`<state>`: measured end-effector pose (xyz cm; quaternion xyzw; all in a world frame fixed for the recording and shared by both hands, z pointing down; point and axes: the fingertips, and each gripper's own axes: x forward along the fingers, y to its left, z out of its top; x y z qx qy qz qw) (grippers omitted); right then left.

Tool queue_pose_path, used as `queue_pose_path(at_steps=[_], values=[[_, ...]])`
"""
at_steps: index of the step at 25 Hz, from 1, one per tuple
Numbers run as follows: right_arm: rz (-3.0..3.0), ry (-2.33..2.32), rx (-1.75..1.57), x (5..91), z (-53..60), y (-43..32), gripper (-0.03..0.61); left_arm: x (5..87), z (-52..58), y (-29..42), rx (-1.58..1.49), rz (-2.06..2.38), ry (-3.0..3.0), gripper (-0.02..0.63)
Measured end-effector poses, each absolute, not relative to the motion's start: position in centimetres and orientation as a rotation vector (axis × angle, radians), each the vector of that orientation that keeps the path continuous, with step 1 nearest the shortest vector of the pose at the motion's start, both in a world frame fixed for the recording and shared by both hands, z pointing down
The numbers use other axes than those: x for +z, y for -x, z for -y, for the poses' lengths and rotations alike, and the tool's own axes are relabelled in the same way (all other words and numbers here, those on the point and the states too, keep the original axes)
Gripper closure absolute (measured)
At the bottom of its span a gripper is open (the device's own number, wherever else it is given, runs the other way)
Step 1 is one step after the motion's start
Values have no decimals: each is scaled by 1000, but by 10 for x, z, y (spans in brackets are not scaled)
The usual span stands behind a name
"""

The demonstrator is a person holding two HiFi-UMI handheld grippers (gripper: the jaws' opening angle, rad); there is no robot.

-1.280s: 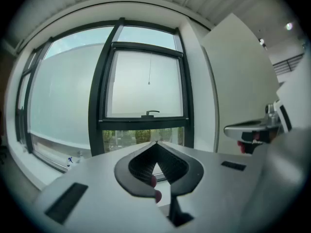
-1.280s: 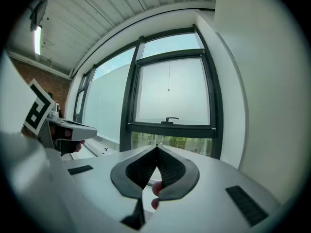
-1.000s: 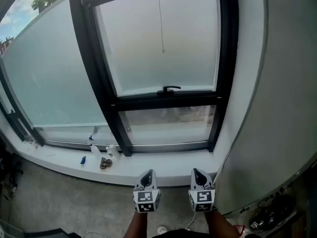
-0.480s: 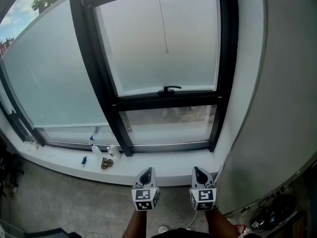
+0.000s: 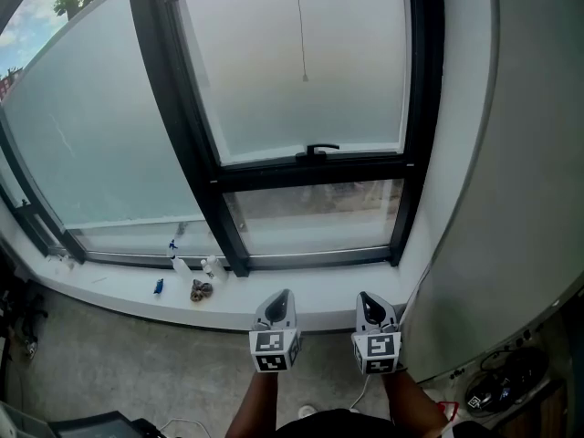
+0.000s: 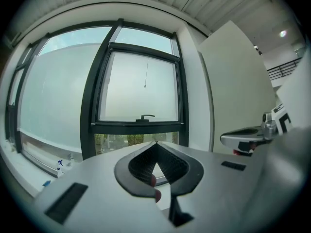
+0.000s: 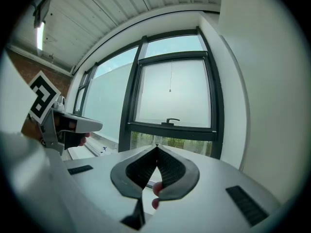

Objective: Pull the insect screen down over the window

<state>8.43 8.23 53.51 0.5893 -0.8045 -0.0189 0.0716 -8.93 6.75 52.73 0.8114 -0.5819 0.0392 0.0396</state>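
Two sets of jaws clenched on nothing: left gripper (image 5: pixel 282 297) and right gripper (image 5: pixel 368 298) hang low before the sill (image 5: pixel 324 284), well apart from the window (image 5: pixel 310 117). Insect screen apparently undrawn; its pull cord (image 5: pixel 301 35) dangles untouched in the upper pane. Whole pull seemingly remains

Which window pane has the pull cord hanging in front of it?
The upper right pane, just above the black handle: the pull cord hangs down its middle. The wide left pane and the small lower pane show no cord.
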Motion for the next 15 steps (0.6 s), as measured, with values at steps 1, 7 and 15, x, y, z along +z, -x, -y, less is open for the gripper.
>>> queue_pose_path(at_steps=[1, 7, 15], values=[[2414, -1774, -55, 537, -83, -82, 575, 530, -70, 89, 121, 1770, -2487, 611], [2396, -1807, -9, 544, -81, -72, 575, 544, -75, 96, 165, 1728, -2493, 611], [2393, -1819, -18, 533, -75, -39, 575, 541, -62, 124, 176, 1724, -2522, 611]])
